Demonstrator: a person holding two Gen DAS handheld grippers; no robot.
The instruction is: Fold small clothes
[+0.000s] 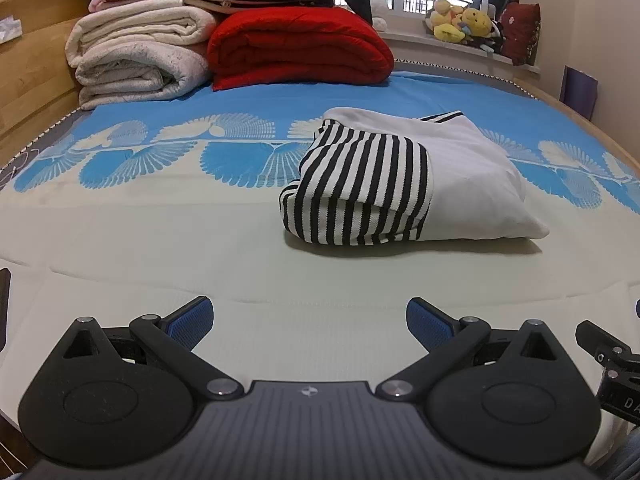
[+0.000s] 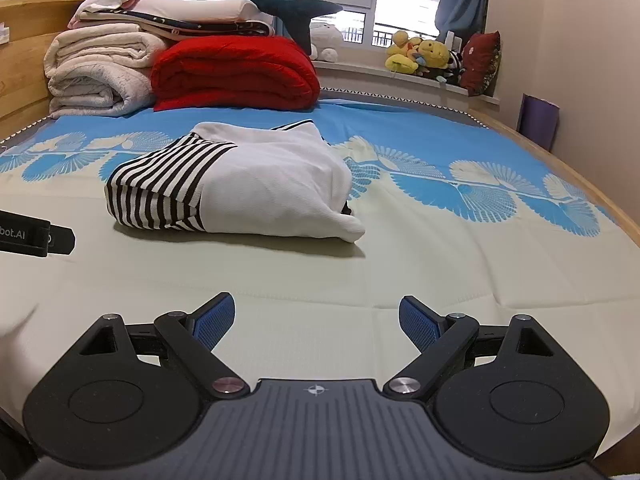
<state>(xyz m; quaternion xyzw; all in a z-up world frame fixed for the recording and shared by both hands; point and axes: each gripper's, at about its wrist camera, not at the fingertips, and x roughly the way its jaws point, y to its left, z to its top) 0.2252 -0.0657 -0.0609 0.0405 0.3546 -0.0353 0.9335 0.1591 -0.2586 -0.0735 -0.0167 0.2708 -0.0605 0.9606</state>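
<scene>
A small white garment with black-and-white striped sleeves (image 1: 404, 180) lies folded into a compact bundle on the bed sheet (image 1: 160, 248). It also shows in the right wrist view (image 2: 240, 184), left of centre. My left gripper (image 1: 308, 320) is open and empty, low over the cream part of the sheet, well short of the garment. My right gripper (image 2: 316, 320) is open and empty too, equally short of it. The left gripper's body (image 2: 36, 236) shows at the right view's left edge.
A red folded quilt (image 1: 300, 48) and white folded blankets (image 1: 136, 56) with a shark plush on top are stacked at the headboard. Plush toys (image 1: 464, 20) sit on the window sill. The wooden bed frame (image 2: 580, 176) runs along the right.
</scene>
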